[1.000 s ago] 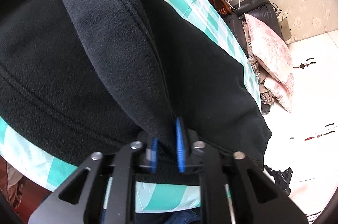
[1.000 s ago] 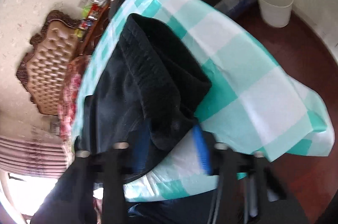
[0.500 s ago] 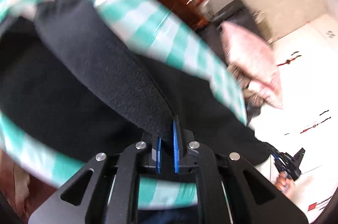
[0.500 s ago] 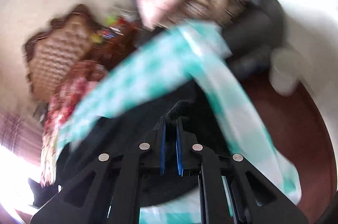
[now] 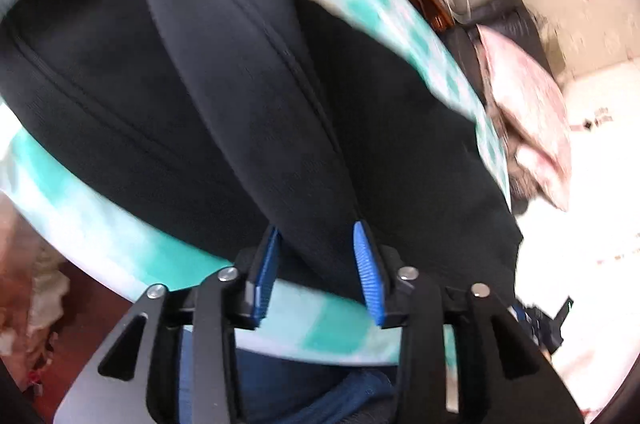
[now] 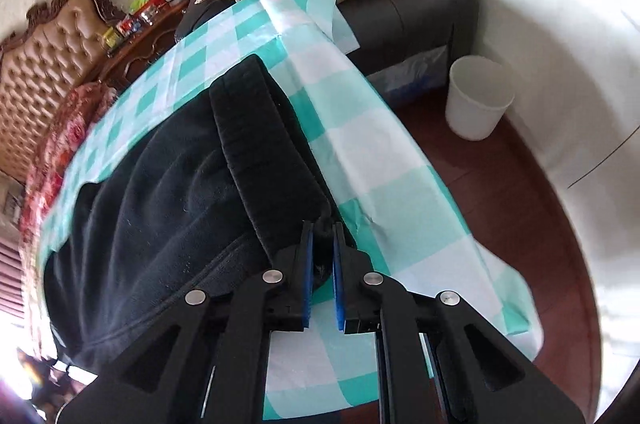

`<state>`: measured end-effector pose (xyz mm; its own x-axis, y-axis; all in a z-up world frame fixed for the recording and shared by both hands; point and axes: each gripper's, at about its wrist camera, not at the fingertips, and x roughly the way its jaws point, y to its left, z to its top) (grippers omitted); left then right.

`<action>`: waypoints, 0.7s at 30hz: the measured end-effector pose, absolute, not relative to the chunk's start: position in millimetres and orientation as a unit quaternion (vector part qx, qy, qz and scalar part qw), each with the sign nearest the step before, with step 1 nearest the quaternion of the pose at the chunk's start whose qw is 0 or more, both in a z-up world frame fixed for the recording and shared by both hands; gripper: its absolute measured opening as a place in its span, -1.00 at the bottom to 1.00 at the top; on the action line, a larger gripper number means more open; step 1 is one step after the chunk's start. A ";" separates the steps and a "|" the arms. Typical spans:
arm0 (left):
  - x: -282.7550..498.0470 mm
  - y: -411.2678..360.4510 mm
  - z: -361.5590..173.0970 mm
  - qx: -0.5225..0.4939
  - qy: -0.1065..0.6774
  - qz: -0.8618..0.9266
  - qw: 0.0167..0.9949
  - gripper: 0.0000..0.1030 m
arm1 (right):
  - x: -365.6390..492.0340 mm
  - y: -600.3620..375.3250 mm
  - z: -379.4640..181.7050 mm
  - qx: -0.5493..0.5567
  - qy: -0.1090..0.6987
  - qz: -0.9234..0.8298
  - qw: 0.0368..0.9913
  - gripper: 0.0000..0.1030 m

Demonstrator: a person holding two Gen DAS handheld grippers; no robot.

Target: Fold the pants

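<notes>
Black fleece pants (image 5: pixel 240 83) lie spread over a table with a teal-and-white checked cloth (image 5: pixel 92 224). A folded leg runs from the far edge down between the fingers of my left gripper (image 5: pixel 317 228). Its jaws are opening, and the fabric sits loosely between the blue pads (image 5: pixel 366 264). In the right wrist view the pants (image 6: pixel 168 191) cover the left part of the cloth (image 6: pixel 380 151). A ribbed band runs along their right side. My right gripper (image 6: pixel 323 226) is shut on the near end of that band.
A white bin (image 6: pixel 476 99) stands on the dark wood floor to the right. Behind the table is a dark sofa (image 6: pixel 420 11) piled with a pink pillow (image 5: pixel 528 119) and a plaid blanket. A tufted headboard (image 6: pixel 44 63) is at far left. A person's blue trousers (image 5: pixel 312 384) show below the left gripper.
The left jaws, shut on the folded leg before, now stand apart around it. The right jaws, open around the band a second ago, have closed on it and lifted slightly.
</notes>
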<state>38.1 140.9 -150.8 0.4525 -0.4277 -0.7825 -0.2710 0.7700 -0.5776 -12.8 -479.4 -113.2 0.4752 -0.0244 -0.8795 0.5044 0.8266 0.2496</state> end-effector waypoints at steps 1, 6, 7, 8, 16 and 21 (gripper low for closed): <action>42.7 150.7 -142.7 -0.334 0.510 -0.035 0.792 -0.15 | -13.5 -477.9 -114.0 0.243 0.487 -0.163 0.823 -0.81; 81.9 238.0 -127.5 -0.376 0.455 0.033 0.807 0.00 | -10.8 -476.0 -114.7 0.232 0.488 -0.171 0.824 -0.81; 89.9 257.5 -134.7 -0.402 0.449 0.047 0.797 0.00 | -12.2 -475.8 -114.8 0.231 0.488 -0.171 0.824 -0.81; 97.1 272.8 -141.2 -0.423 0.443 0.055 0.788 -0.01 | -12.0 -475.5 -114.6 0.231 0.488 -0.171 0.824 -0.81; 153.9 329.0 -181.5 -0.477 0.445 0.076 0.754 -0.19 | -10.2 -475.0 -115.8 0.224 0.492 -0.173 0.823 -0.80; 159.0 323.1 -149.1 -0.423 0.439 0.084 0.788 -0.90 | -9.6 -475.6 -117.1 0.225 0.494 -0.175 0.822 -0.80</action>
<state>159.0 323.1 -149.1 0.6005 -0.2401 -0.7627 -0.5034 0.6276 -0.5939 -9.6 -475.6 -117.1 0.4507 -0.0663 -0.8902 0.5098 0.8377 0.1957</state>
